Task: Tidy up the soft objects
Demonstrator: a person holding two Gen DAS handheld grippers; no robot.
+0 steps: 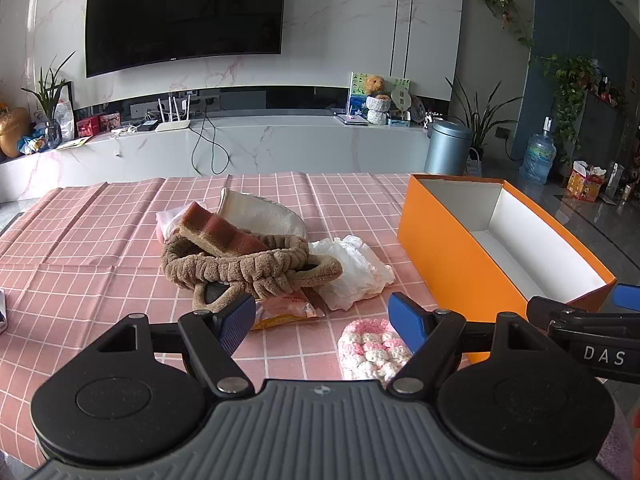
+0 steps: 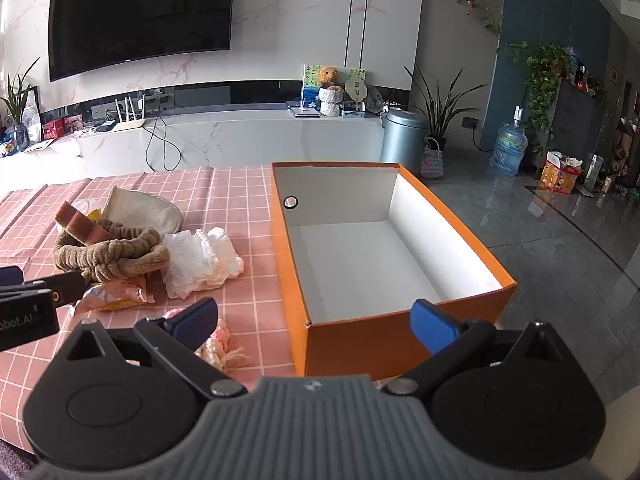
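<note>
Hovering over the table, we hold the left gripper [image 1: 322, 320] spread and empty; the pink crochet piece [image 1: 374, 350] lies just beneath. Right gripper [image 2: 314, 322] also spread, before the orange box [image 2: 296, 280]; soft pile [image 1: 248, 256] ahead-left.

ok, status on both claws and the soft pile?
Left claw open, empty, short of the pile. Right claw open, empty, at the orange box near wall. Brown headband, sponge, white bag untouched; box empty. Nothing blocking.
</note>
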